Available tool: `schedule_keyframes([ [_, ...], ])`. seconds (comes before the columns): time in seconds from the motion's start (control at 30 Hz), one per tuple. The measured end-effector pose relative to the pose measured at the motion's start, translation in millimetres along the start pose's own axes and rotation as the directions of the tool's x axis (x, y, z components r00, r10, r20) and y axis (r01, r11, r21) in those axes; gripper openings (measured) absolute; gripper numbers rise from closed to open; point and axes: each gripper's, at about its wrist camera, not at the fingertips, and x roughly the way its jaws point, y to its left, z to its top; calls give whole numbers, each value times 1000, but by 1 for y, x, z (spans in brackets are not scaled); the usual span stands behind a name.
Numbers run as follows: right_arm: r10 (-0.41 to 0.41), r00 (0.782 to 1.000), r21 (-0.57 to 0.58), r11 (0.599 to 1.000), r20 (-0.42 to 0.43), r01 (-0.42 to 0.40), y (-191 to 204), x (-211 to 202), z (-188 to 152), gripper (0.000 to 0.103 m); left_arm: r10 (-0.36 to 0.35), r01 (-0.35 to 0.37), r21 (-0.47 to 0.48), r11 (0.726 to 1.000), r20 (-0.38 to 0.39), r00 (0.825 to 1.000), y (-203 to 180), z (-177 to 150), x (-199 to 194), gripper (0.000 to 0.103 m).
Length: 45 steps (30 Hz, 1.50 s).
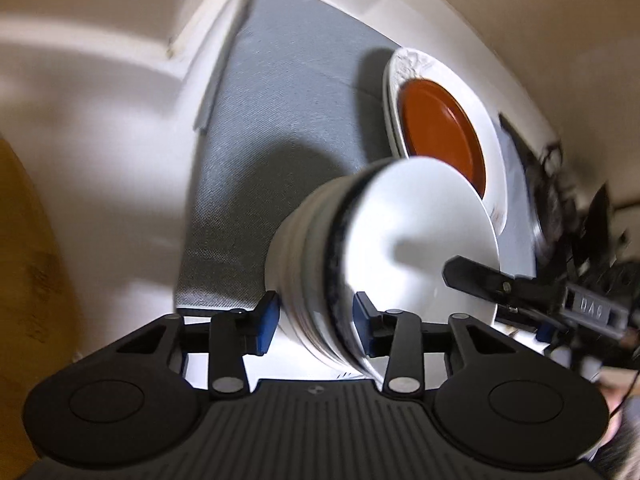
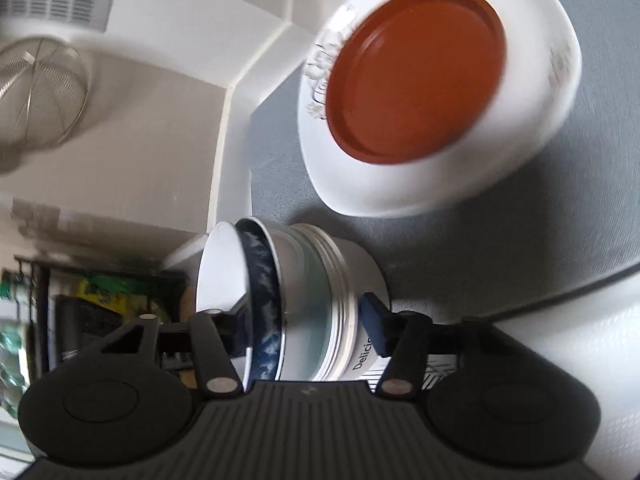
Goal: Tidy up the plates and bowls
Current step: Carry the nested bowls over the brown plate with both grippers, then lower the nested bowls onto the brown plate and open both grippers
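Right wrist view: bowl stack (image 2: pixel 304 304) near orange plate (image 2: pixel 416 76) on grey mat (image 2: pixel 560 220)

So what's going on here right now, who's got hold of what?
Both claws are on the same stack of nested bowls. The left claw straddles the stack's rims, and the right claw straddles them from the opposite side, one finger reaching inside the top white bowl. Whether either pad is actually pressing is hard to tell. Beyond them, an orange plate sits on white plates on the grey mat. Motion blur suggests the stack is being moved.
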Motion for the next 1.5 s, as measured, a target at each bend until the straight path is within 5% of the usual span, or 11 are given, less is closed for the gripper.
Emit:
schedule_keyframes([
  [0.13, -10, 1000, -33, 999, -14, 9, 1, -5, -6, 47, 33, -33, 8, 999, -3, 999, -4, -2, -3, 41],
  [0.63, -16, 999, -64, 998, 37, 18, 17, -29, 6, 46, 49, -49, 4, 999, 17, 999, -32, 17, -15, 41],
  [1.17, -4, 991, -84, 996, 134, 16, 28, -70, 73, 46, 49, -52, 70, 996, 56, 997, -95, 81, -26, 41],
  [1.5, -8, 978, -62, 998, 210, 21, -2, -97, 125, 46, 35, -43, 142, 989, 63, 997, -144, 131, 10, 41],
])
